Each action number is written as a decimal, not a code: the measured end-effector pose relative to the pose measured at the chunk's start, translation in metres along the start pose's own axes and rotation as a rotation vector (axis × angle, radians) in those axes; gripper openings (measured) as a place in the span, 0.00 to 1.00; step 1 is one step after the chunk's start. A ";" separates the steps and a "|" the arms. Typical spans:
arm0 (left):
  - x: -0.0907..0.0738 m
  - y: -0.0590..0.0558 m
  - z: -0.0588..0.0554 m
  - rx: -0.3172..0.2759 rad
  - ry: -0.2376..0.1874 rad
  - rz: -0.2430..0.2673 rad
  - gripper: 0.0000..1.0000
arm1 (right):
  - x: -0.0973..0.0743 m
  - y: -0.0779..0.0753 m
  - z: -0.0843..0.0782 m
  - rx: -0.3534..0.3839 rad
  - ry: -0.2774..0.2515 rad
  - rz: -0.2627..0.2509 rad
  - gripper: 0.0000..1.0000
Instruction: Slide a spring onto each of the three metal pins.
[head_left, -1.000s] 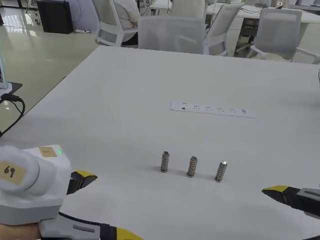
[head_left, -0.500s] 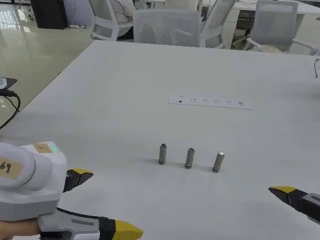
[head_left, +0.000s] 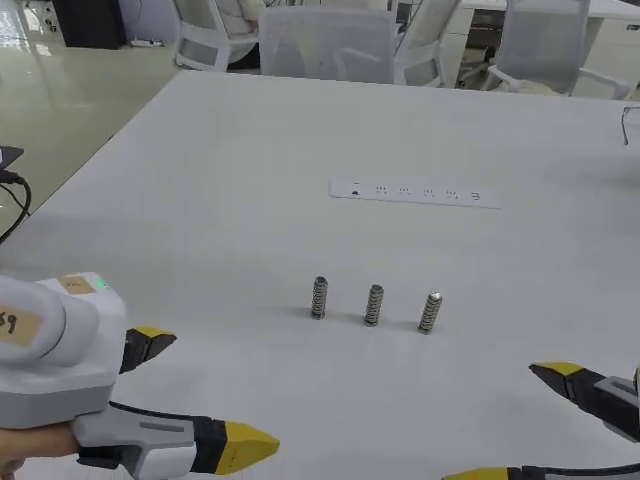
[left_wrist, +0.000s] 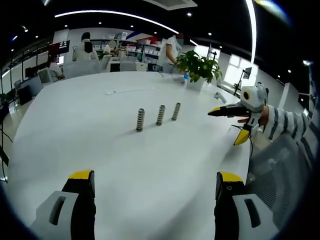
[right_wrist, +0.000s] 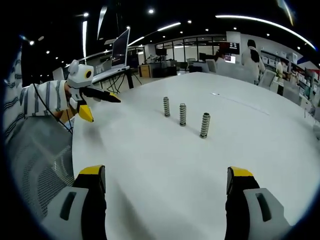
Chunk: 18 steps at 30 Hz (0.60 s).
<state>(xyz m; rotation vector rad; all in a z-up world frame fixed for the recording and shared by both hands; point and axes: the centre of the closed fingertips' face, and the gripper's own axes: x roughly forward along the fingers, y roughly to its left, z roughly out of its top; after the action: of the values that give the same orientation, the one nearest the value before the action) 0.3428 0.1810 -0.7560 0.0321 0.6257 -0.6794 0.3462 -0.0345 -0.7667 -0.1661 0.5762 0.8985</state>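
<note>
Your left claw (head_left: 200, 392) is spread wide and holds nothing: its two yellow-tipped jaws stand far apart at the near edge of the white bench (head_left: 200, 200). Your right claw (head_left: 518, 423) is just as wide and just as empty, and the two claws are well apart from each other. The three pins (head_left: 374, 305) stand upright in a short row ahead of both claws, roughly midway between them and touched by neither. Each pin has one of the springs (head_left: 319, 298) coiled around it. On the pin nearest your right claw, a rounded metal tip shows above the coil. In the left gripper view the row sits ahead, a little toward that claw's left jaw, with your right claw across the bench beyond it. In the right gripper view the row lies straight ahead between the jaws, and your left claw is off to the far left. Past the pins, farther from both claws, a white power strip (head_left: 415, 193) lies flat on the bench. Grey chairs (head_left: 330, 45) line the far edge, and a potted plant (left_wrist: 200, 67) stands beyond the right claw in the left gripper view. From these views I cannot tell whether either claw rests on the bench or hangs just above it.
</note>
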 end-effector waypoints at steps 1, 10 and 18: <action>0.000 0.000 0.000 -0.001 0.001 0.000 0.98 | 0.000 0.000 -0.001 0.004 0.003 0.001 1.00; 0.002 0.001 -0.005 -0.001 0.019 0.004 0.98 | -0.001 -0.004 -0.001 0.032 -0.005 -0.023 1.00; 0.002 0.000 -0.009 -0.005 0.034 -0.007 0.98 | -0.003 -0.005 -0.005 0.052 0.005 -0.030 1.00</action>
<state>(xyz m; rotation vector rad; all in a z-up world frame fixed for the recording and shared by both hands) 0.3391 0.1815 -0.7642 0.0371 0.6599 -0.6856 0.3467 -0.0413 -0.7697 -0.1294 0.5997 0.8532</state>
